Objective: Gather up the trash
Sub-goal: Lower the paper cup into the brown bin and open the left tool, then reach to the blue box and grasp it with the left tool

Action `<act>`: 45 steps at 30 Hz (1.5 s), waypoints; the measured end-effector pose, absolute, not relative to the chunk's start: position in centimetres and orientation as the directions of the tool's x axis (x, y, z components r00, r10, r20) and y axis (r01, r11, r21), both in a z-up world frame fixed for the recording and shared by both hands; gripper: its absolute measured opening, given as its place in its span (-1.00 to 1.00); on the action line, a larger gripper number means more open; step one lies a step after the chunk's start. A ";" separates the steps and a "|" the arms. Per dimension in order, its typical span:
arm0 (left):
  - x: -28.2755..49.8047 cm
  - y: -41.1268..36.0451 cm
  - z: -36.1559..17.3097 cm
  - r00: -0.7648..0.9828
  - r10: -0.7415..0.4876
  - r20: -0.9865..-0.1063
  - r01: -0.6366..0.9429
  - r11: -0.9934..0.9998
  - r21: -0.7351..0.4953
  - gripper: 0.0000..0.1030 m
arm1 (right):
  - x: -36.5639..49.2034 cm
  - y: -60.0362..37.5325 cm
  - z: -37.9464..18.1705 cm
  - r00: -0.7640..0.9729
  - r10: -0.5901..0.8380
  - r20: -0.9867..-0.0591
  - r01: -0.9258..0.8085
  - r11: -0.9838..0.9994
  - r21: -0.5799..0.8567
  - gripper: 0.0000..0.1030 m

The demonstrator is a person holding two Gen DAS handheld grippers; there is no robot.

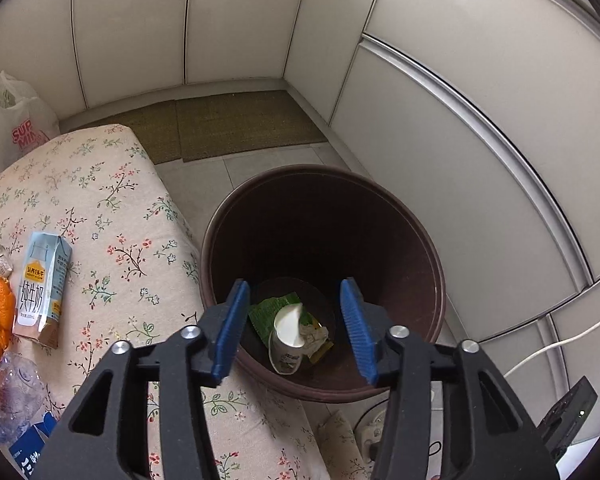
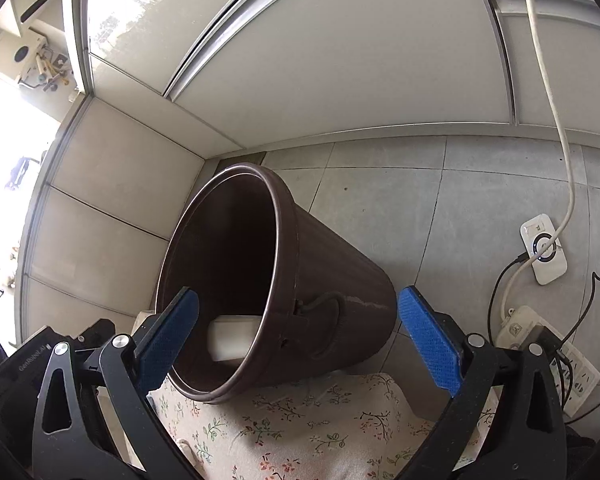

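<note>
Left gripper (image 1: 296, 328) hovering spread over trash bin (image 1: 404, 216), cup (image 1: 287, 338) below; right gripper (image 2: 300, 336) spread, holding nothing.

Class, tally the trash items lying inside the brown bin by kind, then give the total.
White plastic yogurt cup: 1
Green foil wrapper: 1
Crumpled pale paper scrap: 1
Total inside the brown round plastic bin: 3

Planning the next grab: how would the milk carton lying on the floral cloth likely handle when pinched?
The milk carton lies flat on its side on the floral cloth, so it should not roll. Its lower end looks creased, which hints that it is empty, light and apt to crush between the fingers. The glossy faces may be a little slippery.
</note>
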State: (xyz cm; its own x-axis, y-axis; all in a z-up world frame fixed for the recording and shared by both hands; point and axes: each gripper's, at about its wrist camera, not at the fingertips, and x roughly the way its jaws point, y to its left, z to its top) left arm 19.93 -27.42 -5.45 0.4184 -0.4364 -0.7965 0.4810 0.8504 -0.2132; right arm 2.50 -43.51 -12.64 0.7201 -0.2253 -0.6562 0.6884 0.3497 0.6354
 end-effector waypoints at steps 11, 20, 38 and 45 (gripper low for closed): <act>16.8 -23.9 -5.5 0.490 -0.367 -0.791 0.464 0.878 -0.119 0.35 | 2.6 -43.3 -12.5 0.710 -0.236 -0.664 0.697 0.365 0.617 0.86; 14.3 -17.5 -7.1 0.538 -0.273 -0.797 0.403 0.914 -0.041 0.48 | 3.2 -42.5 -11.9 0.701 -0.243 -0.671 0.700 0.417 0.580 0.87; 11.8 -4.4 -9.9 0.503 -0.077 -0.861 0.386 0.911 0.145 0.50 | 3.4 -42.2 -11.7 0.691 -0.236 -0.683 0.705 0.431 0.564 0.87; 13.0 -3.9 -12.6 0.401 -0.021 -0.916 0.522 0.827 0.210 0.50 | 3.5 -42.0 -11.6 0.688 -0.241 -0.685 0.706 0.445 0.552 0.87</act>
State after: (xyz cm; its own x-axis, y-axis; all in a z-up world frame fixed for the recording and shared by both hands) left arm 13.01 -3.89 -12.59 0.4010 -0.0208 -0.9159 0.5223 0.8265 0.2099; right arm 3.49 -42.01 -11.56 0.6877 -0.2414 -0.6847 0.7055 0.4446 0.5519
